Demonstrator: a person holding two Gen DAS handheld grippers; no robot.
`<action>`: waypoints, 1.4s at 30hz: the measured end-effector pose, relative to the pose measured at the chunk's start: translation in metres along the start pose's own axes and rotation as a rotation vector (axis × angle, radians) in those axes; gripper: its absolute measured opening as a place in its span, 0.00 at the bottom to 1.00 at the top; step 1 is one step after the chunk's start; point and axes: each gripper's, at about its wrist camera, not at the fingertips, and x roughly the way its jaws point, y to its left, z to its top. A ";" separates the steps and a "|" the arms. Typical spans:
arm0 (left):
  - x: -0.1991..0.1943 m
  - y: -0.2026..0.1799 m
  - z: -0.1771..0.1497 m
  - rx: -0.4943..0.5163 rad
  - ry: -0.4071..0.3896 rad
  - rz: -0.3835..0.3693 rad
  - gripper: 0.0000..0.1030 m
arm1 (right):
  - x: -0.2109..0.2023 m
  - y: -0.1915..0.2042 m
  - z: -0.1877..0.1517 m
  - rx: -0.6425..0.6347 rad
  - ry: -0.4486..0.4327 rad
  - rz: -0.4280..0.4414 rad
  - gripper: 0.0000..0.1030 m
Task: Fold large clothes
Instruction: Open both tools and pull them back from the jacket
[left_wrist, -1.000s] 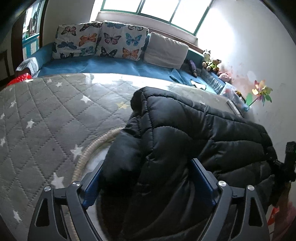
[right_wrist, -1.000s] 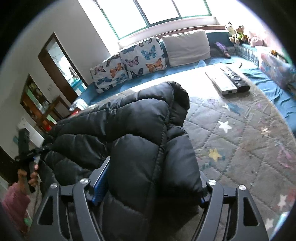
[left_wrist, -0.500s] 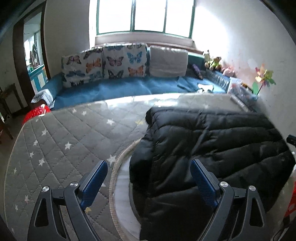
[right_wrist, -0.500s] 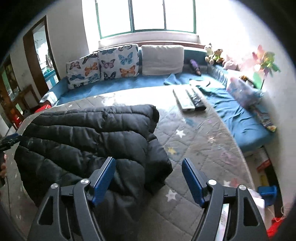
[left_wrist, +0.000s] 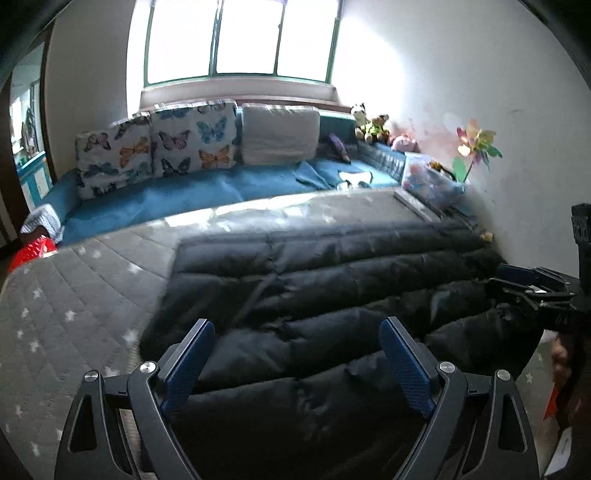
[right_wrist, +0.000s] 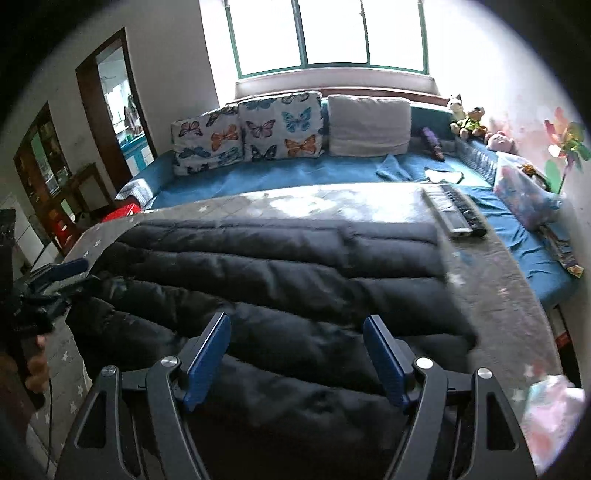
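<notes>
A black puffer jacket (left_wrist: 332, 288) (right_wrist: 277, 266) lies spread across a grey quilted mat with stars (left_wrist: 74, 295) (right_wrist: 498, 280). My left gripper (left_wrist: 297, 325) hovers open over the jacket's near edge, its blue pads clear of the fabric. Over the same edge, further right, my right gripper (right_wrist: 297, 319) is also open, with nothing pressed between its pads. Each gripper shows in the other's view: the right gripper (left_wrist: 532, 288) at the far right, the left gripper (right_wrist: 55, 277) at the far left with a hand (right_wrist: 37, 365) below it.
Two remote controls (right_wrist: 458, 210) lie on the mat's far right corner. Behind it is a blue couch (left_wrist: 184, 195) with butterfly cushions (left_wrist: 192, 136), soft toys, a plastic bag (right_wrist: 524, 195) and a pinwheel (left_wrist: 476, 144). A red basket (left_wrist: 31, 253) sits at the left.
Both grippers drew back and rose off the jacket, which was bunched between their jaws a second ago. More of the jacket now shows, lying flat on the mat.
</notes>
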 end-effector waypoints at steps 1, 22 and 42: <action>0.008 -0.001 -0.002 -0.003 0.017 -0.005 0.93 | 0.006 0.002 -0.002 0.001 0.010 0.003 0.78; 0.036 -0.017 -0.080 0.130 0.056 0.048 0.94 | 0.020 0.025 -0.059 -0.112 0.082 -0.186 0.79; -0.004 0.061 -0.110 -0.112 0.098 -0.018 0.93 | 0.020 0.037 -0.058 -0.080 0.080 -0.198 0.80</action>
